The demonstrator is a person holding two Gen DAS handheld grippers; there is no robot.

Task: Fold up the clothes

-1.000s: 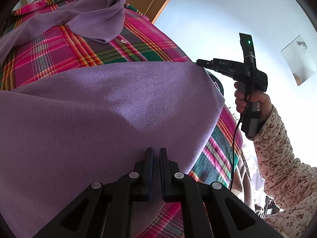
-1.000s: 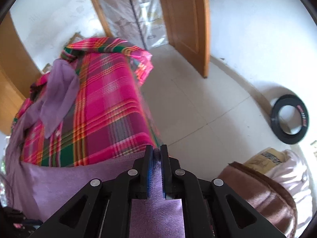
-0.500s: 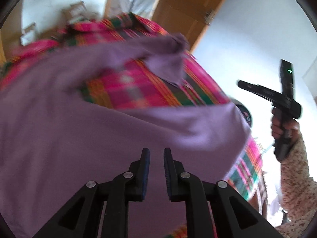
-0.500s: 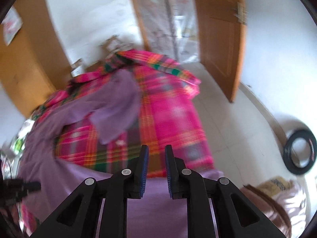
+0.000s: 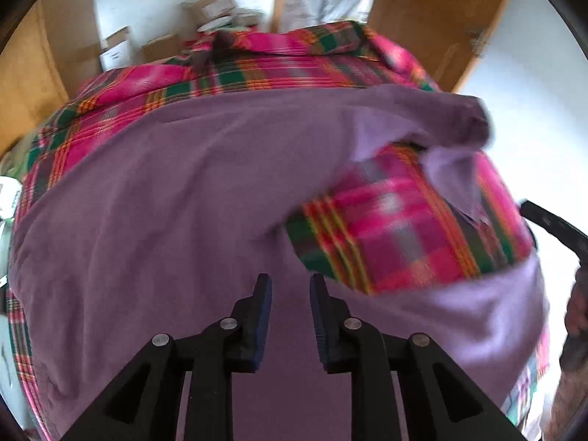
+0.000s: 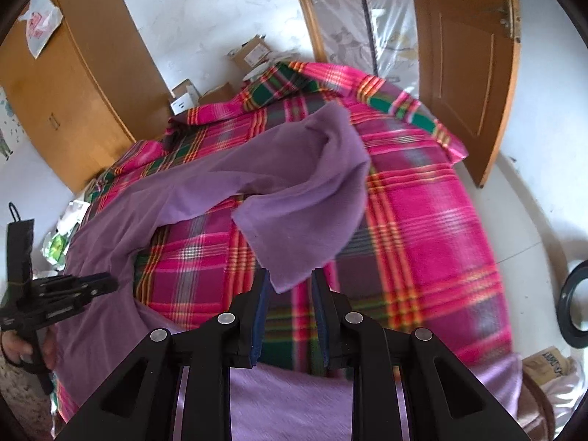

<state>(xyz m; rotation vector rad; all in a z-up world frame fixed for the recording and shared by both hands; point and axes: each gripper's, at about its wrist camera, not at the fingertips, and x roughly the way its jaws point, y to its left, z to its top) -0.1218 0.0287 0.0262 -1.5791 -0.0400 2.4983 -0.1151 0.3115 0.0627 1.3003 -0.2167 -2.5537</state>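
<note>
The left black two-finger gripper (image 5: 290, 290) points over the bed with its jaws parted wide and nothing between them; in the right wrist view it appears at 9 o'clock, gripped by a hand (image 6: 14, 345) at its handle. The right black two-finger gripper (image 6: 289, 286) likewise stands wide apart and empty, its fingers framing a sleeve end of the soft purple fleece-like garment (image 6: 301, 198). That garment lies spread across the pink, green and orange plaid blanket (image 6: 422, 228), its body toward 8 o'clock and one sleeve curling up toward 12. A black ring-shaped object (image 6: 573, 305) lies on the pale floor at 3 o'clock. Cardboard boxes (image 6: 253, 51) at 12 o'clock carry labels too small to read.
</note>
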